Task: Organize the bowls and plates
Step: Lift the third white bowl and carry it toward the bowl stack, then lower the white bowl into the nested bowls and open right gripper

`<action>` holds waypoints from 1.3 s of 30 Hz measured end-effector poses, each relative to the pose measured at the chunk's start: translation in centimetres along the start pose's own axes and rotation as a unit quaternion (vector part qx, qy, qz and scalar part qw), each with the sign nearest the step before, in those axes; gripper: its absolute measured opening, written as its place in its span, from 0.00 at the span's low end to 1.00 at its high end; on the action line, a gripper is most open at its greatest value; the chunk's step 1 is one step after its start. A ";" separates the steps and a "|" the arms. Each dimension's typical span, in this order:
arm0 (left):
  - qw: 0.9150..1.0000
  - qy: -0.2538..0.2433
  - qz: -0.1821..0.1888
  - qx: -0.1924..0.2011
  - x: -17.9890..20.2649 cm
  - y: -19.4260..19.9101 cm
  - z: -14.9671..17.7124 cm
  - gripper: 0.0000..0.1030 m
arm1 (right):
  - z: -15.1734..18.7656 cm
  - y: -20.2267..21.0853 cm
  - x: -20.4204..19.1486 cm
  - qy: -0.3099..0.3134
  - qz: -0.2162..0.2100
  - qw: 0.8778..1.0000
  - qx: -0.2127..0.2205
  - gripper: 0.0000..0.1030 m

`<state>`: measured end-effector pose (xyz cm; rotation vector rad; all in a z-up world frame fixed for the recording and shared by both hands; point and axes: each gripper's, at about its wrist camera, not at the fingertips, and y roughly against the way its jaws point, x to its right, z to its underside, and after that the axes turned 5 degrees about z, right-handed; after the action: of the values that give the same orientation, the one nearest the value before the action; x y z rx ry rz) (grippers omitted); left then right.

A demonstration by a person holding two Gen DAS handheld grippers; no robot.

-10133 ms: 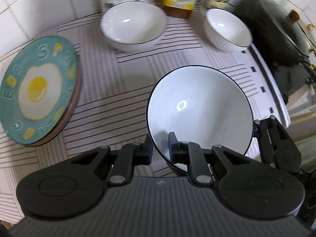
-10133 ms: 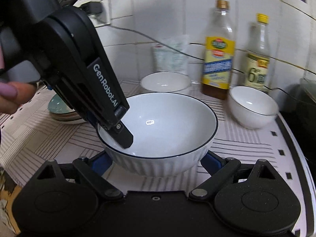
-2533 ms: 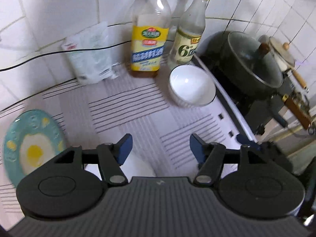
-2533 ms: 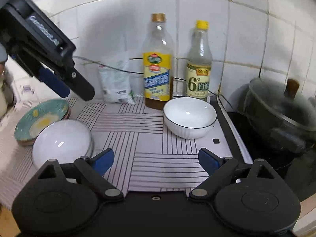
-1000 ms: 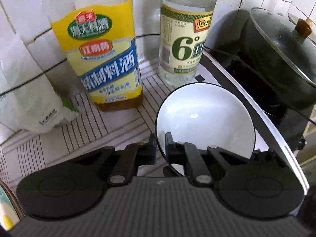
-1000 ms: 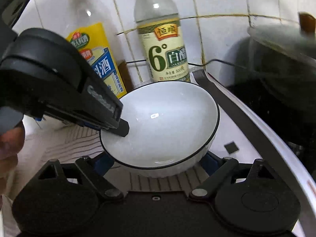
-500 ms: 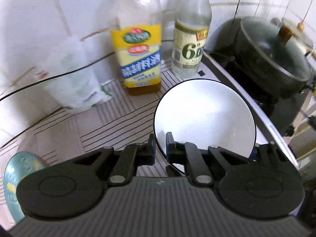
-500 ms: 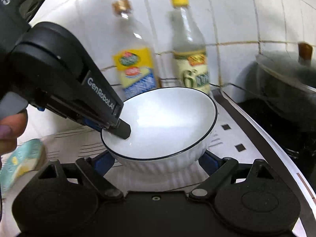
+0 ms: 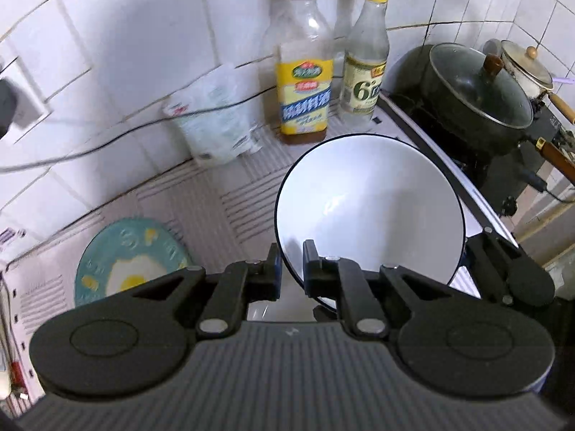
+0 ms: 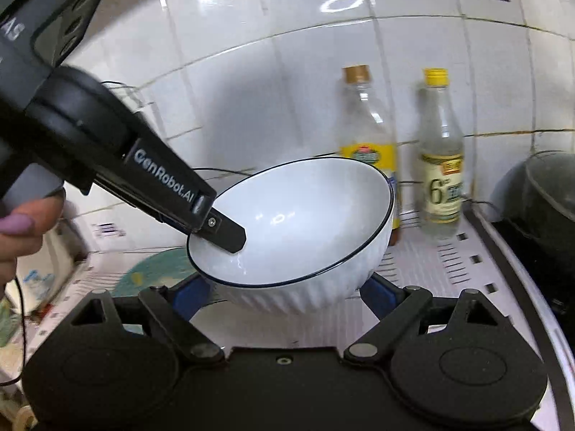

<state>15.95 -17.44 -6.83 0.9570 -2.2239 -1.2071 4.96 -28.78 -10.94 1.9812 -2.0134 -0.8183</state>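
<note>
A white bowl with a thin dark rim (image 9: 373, 208) is lifted off the counter. My left gripper (image 9: 290, 265) is shut on its near rim, one finger inside and one outside. In the right wrist view the bowl (image 10: 298, 222) sits tilted between my right gripper's (image 10: 289, 292) blue pads, which stand on either side of its ribbed wall; the left gripper's finger (image 10: 226, 231) reaches into it. A teal plate with a fried-egg picture (image 9: 129, 258) lies on the counter at the left. A white rounded bowl edge (image 9: 262, 310) shows just under the left gripper.
Two bottles, a yellow-labelled one (image 9: 303, 72) and a clear "6°" one (image 9: 364, 61), stand by the tiled wall beside a white pouch (image 9: 215, 122). A dark lidded pot (image 9: 474, 97) sits on the stove at right. A black cable (image 9: 107, 143) runs along the wall.
The bowl has been lifted and carried left, away from the bottles; the teal plate has come into view. Both grippers keep the same stance on the bowl.
</note>
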 end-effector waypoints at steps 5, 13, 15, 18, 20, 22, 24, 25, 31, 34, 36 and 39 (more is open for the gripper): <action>1.000 0.016 -0.004 -0.014 -1.3 0.8 1.8 0.09 | 0.4 0.6 -2.0 0.009 -0.019 1.000 -0.016 0.90; 0.997 0.054 -0.009 -0.049 -3.3 -0.3 4.9 0.09 | 2.5 -0.6 -4.0 0.022 -0.044 0.997 -0.058 0.90; 0.997 0.061 -0.008 -0.052 -3.7 -0.6 5.4 0.09 | 2.9 -1.0 -4.4 0.029 -0.045 0.996 -0.071 0.90; 0.996 0.064 -0.002 -0.056 -4.1 -1.2 6.0 0.10 | 3.3 -1.3 -5.6 0.057 -0.027 0.995 -0.076 0.90; 0.996 0.068 -0.001 -0.061 -4.3 -1.8 6.2 0.10 | 3.5 -1.7 -5.9 0.069 -0.020 0.994 -0.084 0.90; 0.996 0.067 0.002 -0.066 -4.3 -2.4 6.2 0.10 | 3.7 -2.3 -5.8 0.072 -0.018 0.993 -0.090 0.90; 0.995 0.068 0.002 -0.070 -4.3 -2.9 6.3 0.10 | 4.0 -2.7 -5.9 0.077 -0.012 0.992 -0.097 0.90; 0.995 0.069 0.002 -0.073 -4.4 -3.1 6.3 0.10 | 4.0 -2.8 -5.9 0.077 -0.010 0.992 -0.100 0.89; 0.994 0.052 0.000 -0.094 -4.2 -4.2 6.1 0.13 | 4.1 -3.8 -6.4 0.089 0.010 0.988 -0.123 0.89; 0.994 0.044 0.000 -0.099 -3.9 -4.6 6.1 0.14 | 4.1 -3.8 -7.0 0.103 0.035 0.986 -0.129 0.89; 0.992 0.058 0.006 -0.108 -4.3 -4.9 6.2 0.14 | 4.5 -4.1 -7.0 0.109 0.043 0.985 -0.128 0.89; 0.992 0.063 0.008 -0.107 -4.5 -4.9 6.4 0.14 | 4.8 -4.3 -7.1 0.125 0.043 0.983 -0.128 0.89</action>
<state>16.62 -12.41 -14.56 0.9003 -1.9547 -1.3090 6.83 -20.51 -15.47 1.7464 -1.7425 -0.7268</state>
